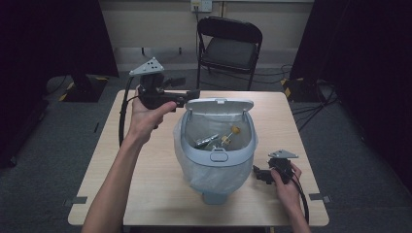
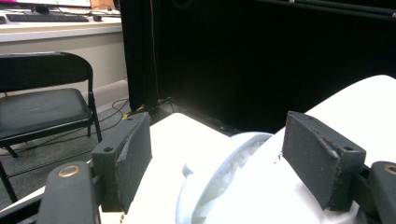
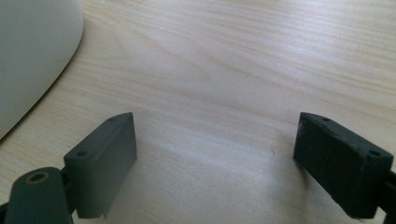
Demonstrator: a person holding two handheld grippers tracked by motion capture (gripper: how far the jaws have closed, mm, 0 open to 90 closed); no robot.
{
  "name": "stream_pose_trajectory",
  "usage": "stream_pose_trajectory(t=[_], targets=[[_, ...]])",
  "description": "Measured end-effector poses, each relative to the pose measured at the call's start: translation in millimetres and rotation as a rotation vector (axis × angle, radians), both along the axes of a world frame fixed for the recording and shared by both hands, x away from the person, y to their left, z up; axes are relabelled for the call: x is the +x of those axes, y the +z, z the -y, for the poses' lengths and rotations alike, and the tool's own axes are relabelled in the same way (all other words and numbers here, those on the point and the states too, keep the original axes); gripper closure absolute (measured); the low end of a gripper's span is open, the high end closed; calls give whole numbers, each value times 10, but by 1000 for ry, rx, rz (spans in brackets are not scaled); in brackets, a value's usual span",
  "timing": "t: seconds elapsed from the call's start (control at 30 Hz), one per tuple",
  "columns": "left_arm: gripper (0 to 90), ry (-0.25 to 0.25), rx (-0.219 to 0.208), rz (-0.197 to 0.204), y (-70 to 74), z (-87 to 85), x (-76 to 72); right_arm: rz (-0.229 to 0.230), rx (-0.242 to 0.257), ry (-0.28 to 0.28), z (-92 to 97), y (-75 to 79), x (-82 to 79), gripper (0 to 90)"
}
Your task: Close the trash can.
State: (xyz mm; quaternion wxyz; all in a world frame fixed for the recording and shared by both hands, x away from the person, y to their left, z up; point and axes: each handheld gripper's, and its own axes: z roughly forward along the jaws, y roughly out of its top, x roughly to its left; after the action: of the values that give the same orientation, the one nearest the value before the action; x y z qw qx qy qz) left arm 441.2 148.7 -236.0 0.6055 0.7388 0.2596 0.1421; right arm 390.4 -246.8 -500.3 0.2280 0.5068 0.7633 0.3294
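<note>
- The pale blue-grey plastic waste bin point(image 1: 216, 155), lined with a thin white plastic bag, is standing in the middle of the light wooden table point(image 1: 145, 165), with its hinged lid point(image 1: 219, 105) tipped up and back at the far rim.
- The left gripper point(image 1: 192, 93) is hovering level just beside the raised lid, its two black jaws standing apart with nothing clamped between them; in the left gripper view the pale lid and the rim of the bin point(image 2: 224, 177) are lying just below and between the open pads point(image 2: 133, 154), not pressed by them.
- The right gripper point(image 1: 256, 171) is resting low on the table just beside the bin's right side, jaws spread wide and empty; in the right gripper view bare wood is showing between the pads point(image 3: 112, 158) and the bin's curved wall point(image 3: 32, 56) is sitting at the upper left.
- Inside the bin, some small discarded items point(image 1: 216, 140), one metallic and one yellowish, are lying on the bag; what they are is too small to tell.
- Judging by this, the step in hand looks to be work on the lid: the left gripper is lining up with its edge, probably to swing it down, though a plain retreat from the bin is equally possible.
- The next move is calling for a light push or pinch on the lid's upper edge, following the hinge's arc forward and down.
- The right gripper is sitting well placed to steady the bin's wall, since the bin looks light and could slide or tip.
- Behind the table a black folding chair point(image 1: 228, 46) is standing well apart.
</note>
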Motion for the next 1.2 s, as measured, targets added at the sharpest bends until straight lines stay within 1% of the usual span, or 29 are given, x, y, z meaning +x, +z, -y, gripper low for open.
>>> stream_pose_trajectory(t=[0.03, 0.1, 0.13, 0.17, 0.23, 0.3, 0.33, 0.37, 0.43, 0.5, 0.53, 0.6, 0.67, 0.7, 0.73, 0.77, 0.8, 0.87, 0.93, 1.0, 1.03, 1.1, 1.17, 1.2], targets=[[238, -7, 2, -1, -1, 7, -15, 2, -1, -1, -1, -1, 0, 121], [241, -42, 20, 4, -7, 22, -46, 1, -1, -1, -1, -1, 0, 121], [241, -49, 26, 3, -12, 29, -62, 1, -1, -1, -1, -1, 0, 121], [241, -42, 24, 1, -18, 36, -87, 2, -2, 0, 0, -1, 0, 121], [242, -33, 36, 10, -30, 40, -132, 2, -2, 0, 0, -1, 0, 121], [241, -46, 47, 5, -55, 50, -166, 2, -1, -1, -1, -1, 0, 121], [240, -58, 39, -4, -73, 65, -183, 2, -2, 0, 0, -1, 0, 121], [239, -71, 42, -12, -87, 77, -196, 1, -1, -1, -1, -1, 0, 121], [230, -69, 66, -9, -109, 109, -221, 0, 0, 0, 0, 0, 1, 120], [230, -64, 77, 1, -130, 141, -247, 0, 0, 0, 0, 0, 1, 119], [230, -72, 79, -1, -142, 161, -261, 0, 0, 0, 0, 0, 2, 119], [235, -80, 103, 3, -151, 190, -277, -1, 0, 0, -1, 0, 1, 119], [235, -84, 98, 6, -160, 219, -303, -1, 0, 0, -1, 0, 1, 119], [236, -90, 85, 7, -163, 229, -316, 0, 0, 0, -1, 0, 1, 120], [239, -91, 82, 7, -165, 236, -330, -1, 0, 0, -1, 0, 1, 120], [242, -103, 84, 7, -171, 245, -343, 0, 0, 0, -1, 0, 1, 119], [251, -120, 75, 0, -174, 251, -351, 0, 0, 0, -1, 0, 1, 119], [278, -137, 85, 1, -183, 269, -372, 0, 0, 0, -1, 0, 1, 120], [273, -140, 80, -6, -199, 284, -380, 0, 0, 0, -1, 0, 1, 119], [258, -142, 82, -14, -218, 300, -383, -1, 0, 0, -1, 0, 1, 120], [246, -144, 87, -11, -223, 305, -384, 0, 0, 0, -1, 0, 1, 120], [237, -161, 84, -24, -235, 332, -396, 0, 0, 0, -1, 0, 1, 120], [215, -160, 102, -14, -240, 361, -419, -1, 0, 0, -1, 0, 1, 119], [209, -161, 101, -16, -243, 381, -434, -1, 0, 0, -1, 0, 1, 120]])
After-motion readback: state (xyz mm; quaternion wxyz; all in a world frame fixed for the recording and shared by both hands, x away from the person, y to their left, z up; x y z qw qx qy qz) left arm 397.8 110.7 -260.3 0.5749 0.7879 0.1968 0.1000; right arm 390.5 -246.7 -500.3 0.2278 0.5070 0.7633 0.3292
